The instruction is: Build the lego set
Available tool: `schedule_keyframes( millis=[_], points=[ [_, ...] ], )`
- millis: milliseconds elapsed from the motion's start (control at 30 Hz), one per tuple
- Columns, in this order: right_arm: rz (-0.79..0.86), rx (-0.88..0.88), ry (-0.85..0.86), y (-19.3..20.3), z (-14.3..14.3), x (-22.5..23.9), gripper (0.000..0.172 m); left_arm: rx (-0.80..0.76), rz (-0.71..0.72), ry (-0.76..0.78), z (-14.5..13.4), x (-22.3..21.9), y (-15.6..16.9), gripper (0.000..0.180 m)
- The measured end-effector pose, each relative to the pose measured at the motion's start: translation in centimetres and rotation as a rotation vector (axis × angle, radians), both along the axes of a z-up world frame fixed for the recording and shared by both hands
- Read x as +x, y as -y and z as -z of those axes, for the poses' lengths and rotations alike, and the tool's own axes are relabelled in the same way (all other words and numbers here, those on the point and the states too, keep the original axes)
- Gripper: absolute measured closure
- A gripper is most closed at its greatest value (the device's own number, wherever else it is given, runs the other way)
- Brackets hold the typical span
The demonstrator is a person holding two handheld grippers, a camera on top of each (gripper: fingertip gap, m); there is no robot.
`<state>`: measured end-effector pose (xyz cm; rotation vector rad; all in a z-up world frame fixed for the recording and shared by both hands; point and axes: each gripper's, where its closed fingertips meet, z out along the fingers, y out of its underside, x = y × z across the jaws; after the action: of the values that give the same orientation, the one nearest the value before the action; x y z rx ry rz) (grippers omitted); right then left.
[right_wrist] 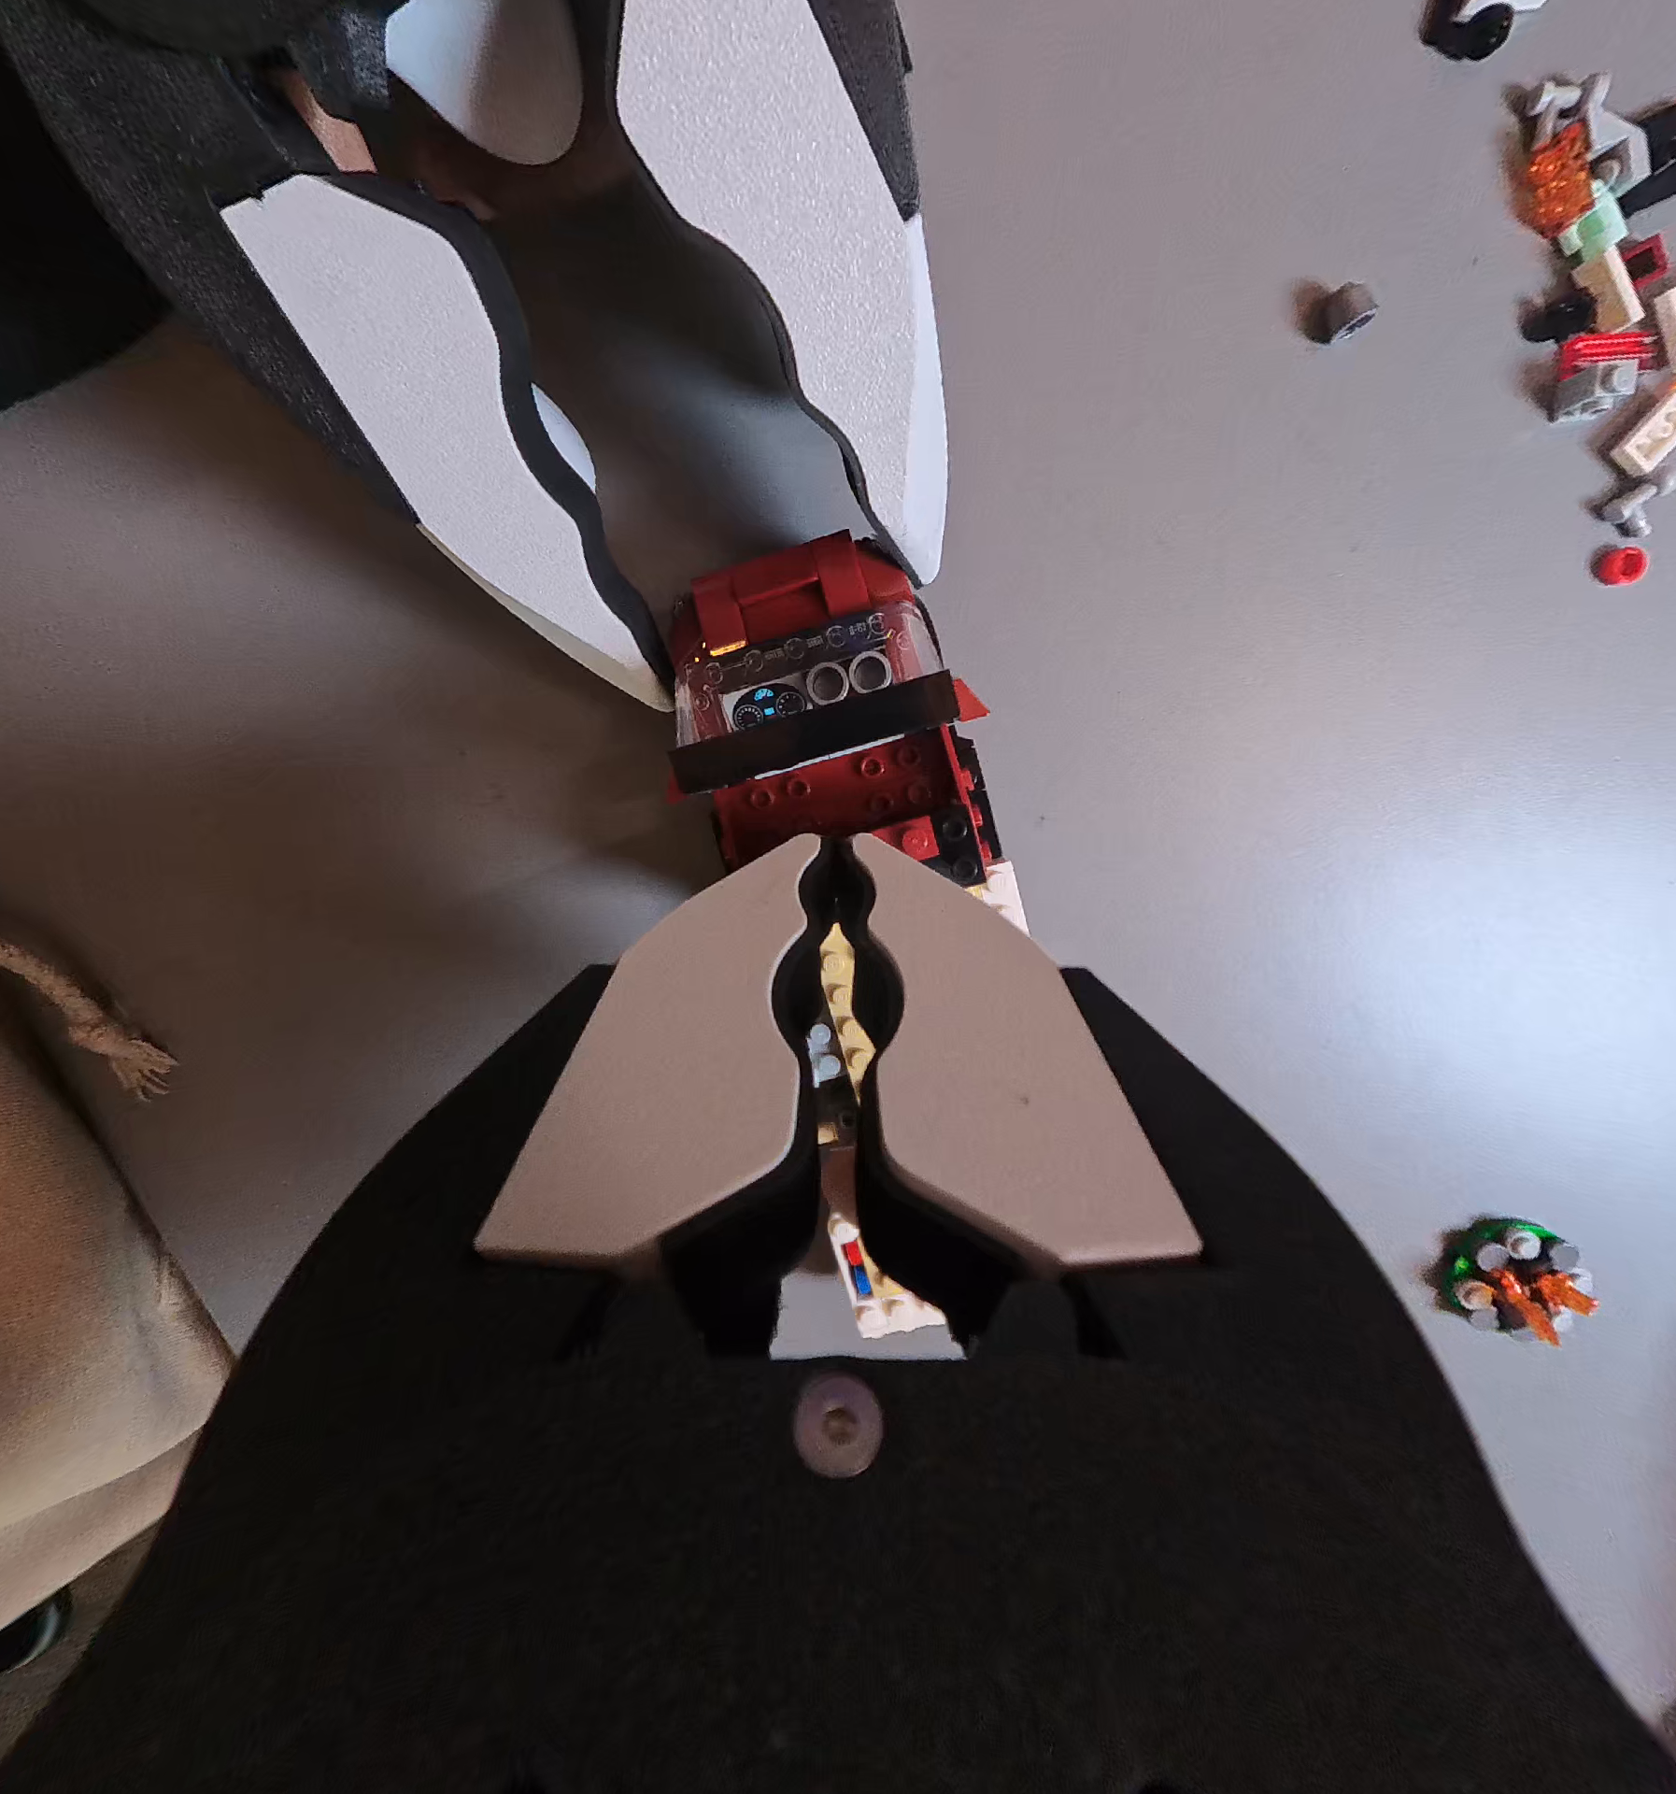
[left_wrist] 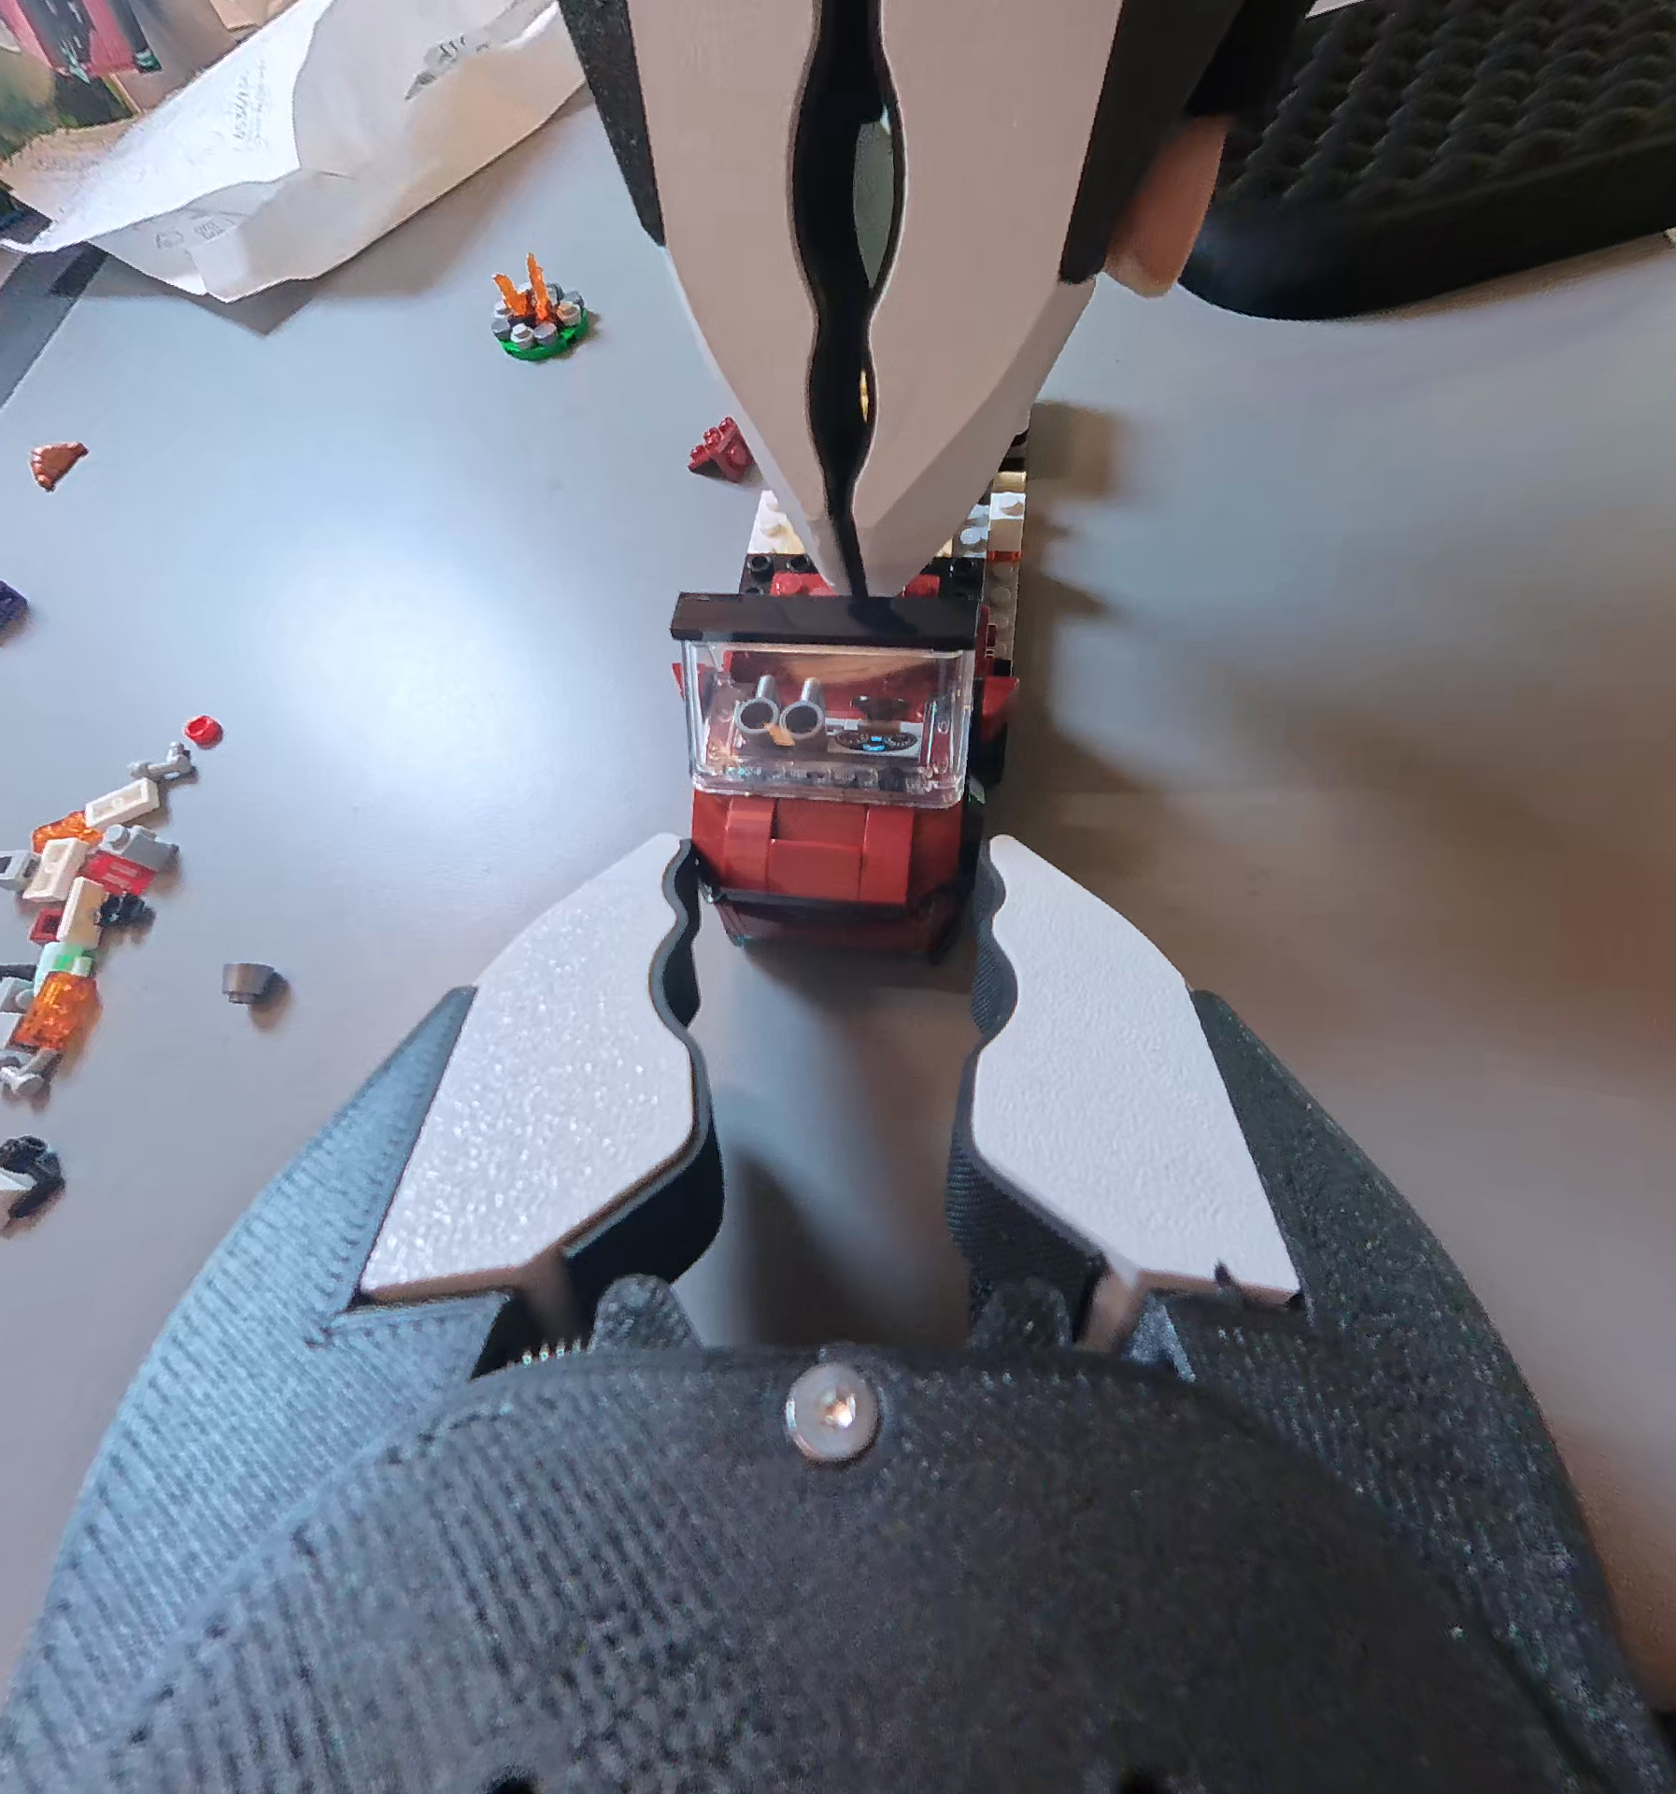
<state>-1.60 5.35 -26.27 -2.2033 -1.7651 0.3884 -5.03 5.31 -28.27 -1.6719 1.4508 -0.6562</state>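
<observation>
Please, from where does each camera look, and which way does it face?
Left wrist view: on the left gripper, facing the toy truck's red front, which its fingers flank; a fingertip shows.
Right wrist view: on the right gripper, shut, above the truck's rear, facing the opposite way; a sleeve shows.
Shared: truck, table, campfire model, loose bricks.

Left gripper [left_wrist: 832, 908]: white textured fingers, wavy black pads, ribbed black body showing one silver screw. Right gripper [right_wrist: 839, 849]: matching.
</observation>
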Motion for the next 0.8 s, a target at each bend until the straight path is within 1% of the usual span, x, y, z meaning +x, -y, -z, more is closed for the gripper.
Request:
schedule_keyframes(
  millis=[267, 400, 433, 500, 533, 567, 600, 667, 700, 800],
  points=[
    [0.035, -0.040, -0.016, -0.1, 0.0, 0.0, 0.171, -0.008, 0.000, 0.001, 0.0, 0.0, 0.0, 0.126],
    [0.039, 0.021, -0.045, -0.2, -0.1, 0.0, 0.172, -0.005, 0.000, 0.001, 0.0, 0.0, 0.0, 0.126],
    [0.060, 0.052, -0.071, -0.4, -0.2, 0.0, 0.172, -0.005, 0.000, 0.001, 0.0, 0.0, 0.0, 0.126],
    [0.120, 0.087, -0.229, -0.6, -1.7, -0.4, 0.172, 0.001, 0.000, 0.001, 0.0, 0.0, 0.0, 0.126],
    [0.164, 0.092, -0.301, -0.8, -2.6, -0.3, 0.165, 0.006, 0.000, 0.000, 0.0, 0.0, 0.0, 0.126],
    [0.193, 0.094, -0.332, -0.8, -2.9, 0.1, 0.157, 0.010, 0.000, 0.000, 0.0, 0.0, 0.0, 0.126],
    [0.204, 0.104, -0.335, -0.8, -2.9, 0.6, 0.154, 0.009, 0.000, 0.000, 0.0, 0.1, 0.0, 0.126],
    [0.191, 0.139, -0.333, -0.7, -2.2, 0.9, 0.156, 0.003, 0.000, 0.001, 0.0, 0.0, 0.0, 0.126],
    [0.180, 0.142, -0.310, -0.6, -1.7, 0.9, 0.159, 0.004, 0.000, 0.001, 0.0, 0.0, 0.0, 0.126],
    [0.155, 0.126, -0.253, -0.7, -0.8, 0.4, 0.160, 0.013, 0.001, -0.001, 0.0, 0.1, 0.0, 0.126]
  ],
)
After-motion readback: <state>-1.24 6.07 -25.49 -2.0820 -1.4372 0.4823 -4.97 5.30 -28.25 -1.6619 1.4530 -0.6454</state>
